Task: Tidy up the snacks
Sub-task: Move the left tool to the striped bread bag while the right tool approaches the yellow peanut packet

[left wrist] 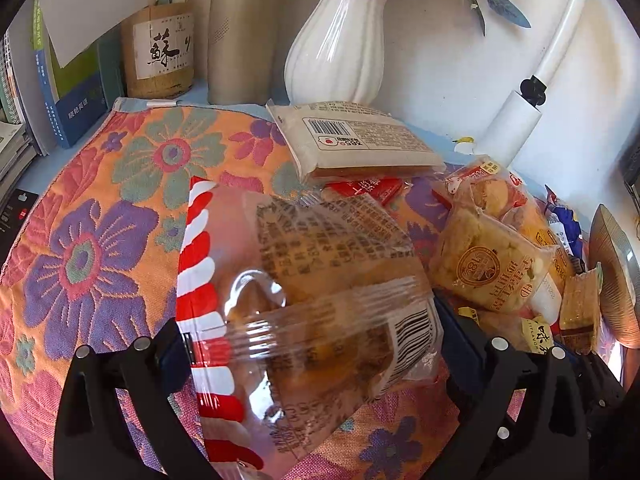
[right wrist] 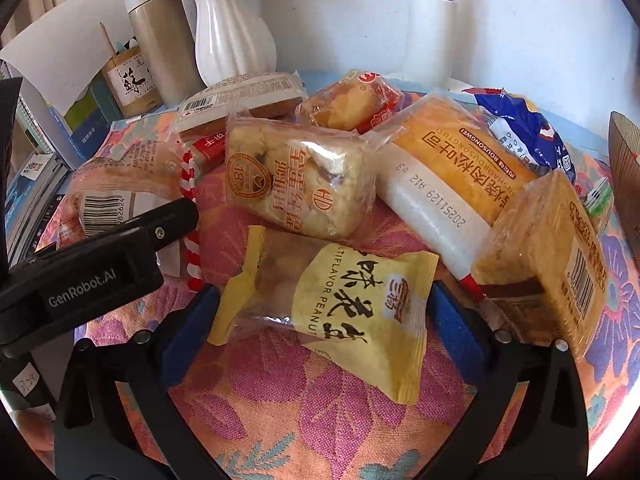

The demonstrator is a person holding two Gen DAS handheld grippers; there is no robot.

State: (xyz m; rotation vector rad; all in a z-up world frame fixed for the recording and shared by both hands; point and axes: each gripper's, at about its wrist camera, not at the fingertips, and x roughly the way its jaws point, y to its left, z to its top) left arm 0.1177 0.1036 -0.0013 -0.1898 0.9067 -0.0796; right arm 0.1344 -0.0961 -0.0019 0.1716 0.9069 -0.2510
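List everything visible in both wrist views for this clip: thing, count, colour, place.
Red-striped clear bread packet: 1, between the left fingers.
Yellow peanut packet: 1, between the right fingers.
Egg sachima packet: 1, golden, pile centre.
Pork-floss bread packet: 1, orange and white, right of centre.
Blue packet: 1, far right.
Beige barcode packet: 1, near the vase.
White vase: 1, back.
Beige flask: 1, left of the vase.
Floral cloth: 1, orange and purple, underneath.
Left gripper: black.
Right gripper: black.
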